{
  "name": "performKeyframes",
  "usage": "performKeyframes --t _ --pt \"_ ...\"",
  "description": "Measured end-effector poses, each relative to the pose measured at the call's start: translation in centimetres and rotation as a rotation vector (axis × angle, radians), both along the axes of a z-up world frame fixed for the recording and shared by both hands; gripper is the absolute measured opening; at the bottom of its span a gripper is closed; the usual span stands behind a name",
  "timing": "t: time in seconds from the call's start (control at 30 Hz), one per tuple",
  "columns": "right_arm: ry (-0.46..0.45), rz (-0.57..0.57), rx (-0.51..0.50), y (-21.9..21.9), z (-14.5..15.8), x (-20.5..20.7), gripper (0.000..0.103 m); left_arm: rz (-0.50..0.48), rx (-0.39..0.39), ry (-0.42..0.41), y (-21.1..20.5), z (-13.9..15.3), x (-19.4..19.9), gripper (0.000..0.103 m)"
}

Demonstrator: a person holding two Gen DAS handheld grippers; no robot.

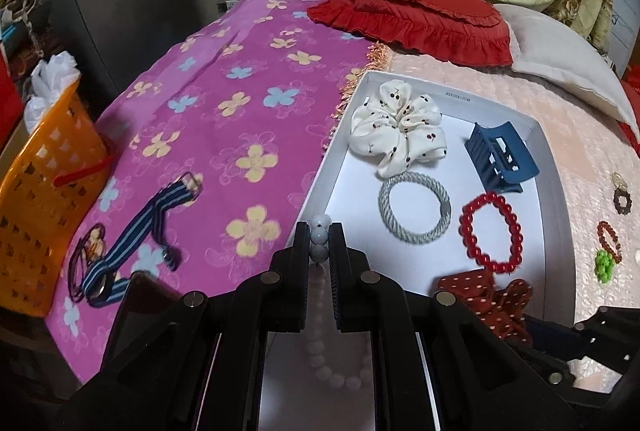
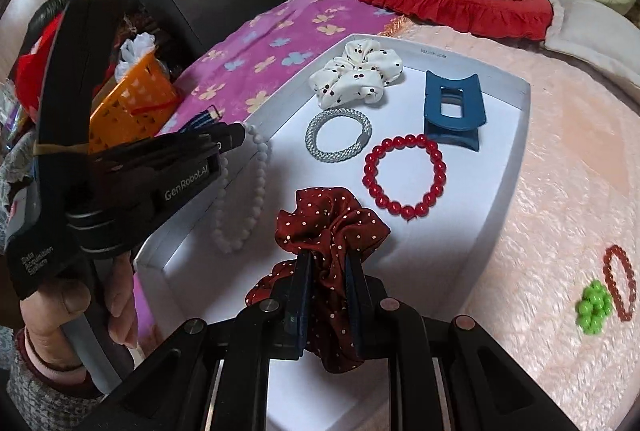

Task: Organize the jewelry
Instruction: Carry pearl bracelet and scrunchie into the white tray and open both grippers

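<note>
White tray (image 1: 352, 103): shallow box on the bed, seen from the left wrist, with pink quilt on its right and magenta flowered blanket (image 1: 224, 103) on its left.
Left gripper (image 1: 320, 243): jaws pressed on a white bead bracelet (image 1: 320, 231); three beads stand between the tips over the tray's near left edge, the rest of the strand hanging below.
Tray contents, far to near: cherry-print scrunchie (image 1: 396, 127), blue claw clip (image 1: 500, 159) to its right, grey rope hair tie (image 1: 414, 207), red bead bracelet (image 1: 492, 231), dark red dotted scrunchie (image 1: 488, 299) at the near edge.
Quilt, right of tray: brown bead ring (image 1: 622, 201), green bead charm (image 1: 604, 265).
Blanket, left: striped strap (image 1: 132, 231); orange basket (image 1: 44, 191) beyond the bed edge.

Right wrist view, right gripper (image 2: 328, 271): jaws pinching the dark red dotted scrunchie (image 2: 332, 227), held over the tray's near part.
Left gripper (image 2: 236, 139): enters from the left, white bead bracelet (image 2: 256, 187) dangling from it over the tray's left wall.
Hand (image 2: 76, 307): wrapped round the left gripper's handle.
Tray floor: red bead bracelet (image 2: 404, 175) just beyond the scrunchie, grey hair tie (image 2: 338, 137), claw clip (image 2: 454, 107), cherry scrunchie (image 2: 356, 71) farthest.
</note>
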State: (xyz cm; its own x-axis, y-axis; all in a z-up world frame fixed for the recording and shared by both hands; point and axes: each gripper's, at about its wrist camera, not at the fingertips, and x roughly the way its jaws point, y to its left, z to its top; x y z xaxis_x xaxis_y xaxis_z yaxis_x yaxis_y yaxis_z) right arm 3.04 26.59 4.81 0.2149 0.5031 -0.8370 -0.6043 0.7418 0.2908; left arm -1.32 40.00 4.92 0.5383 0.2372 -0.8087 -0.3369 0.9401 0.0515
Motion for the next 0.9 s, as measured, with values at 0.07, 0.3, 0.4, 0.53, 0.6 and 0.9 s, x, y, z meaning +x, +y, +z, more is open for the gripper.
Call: performKeyframes --t 0.07,0.3,0.4,0.53,0.6,0.9 --pt "0.004 -0.011 0.001 0.4 -0.4 0.6 0.016 -0.002 -0.024 -0.005 0.2 -0.1 0.7 0.008" --pt "-0.006 -0.039 -0.004 1.8 -1.4 3.0 0.016 -0.022 -0.094 -0.043 0.5 0.6 2.8 0.008" --pt "-0.001 -0.039 0.004 1.7 -1.2 3.1 0.024 -0.041 -0.138 -0.066 0.4 1.3 2.6 0.011" --pt "-0.065 -0.047 0.018 0.6 0.1 2.2 0.048 -0.035 -0.202 -0.094 0.1 2.1 1.2 0.041" --pt "-0.086 -0.045 0.010 0.1 0.7 1.6 0.048 -0.027 -0.234 -0.100 0.0 2.5 0.4 0.043" --pt "-0.192 -0.082 -0.035 -5.5 2.6 -2.5 0.048 0.038 -0.250 -0.148 -1.4 5.4 -6.7 0.043"
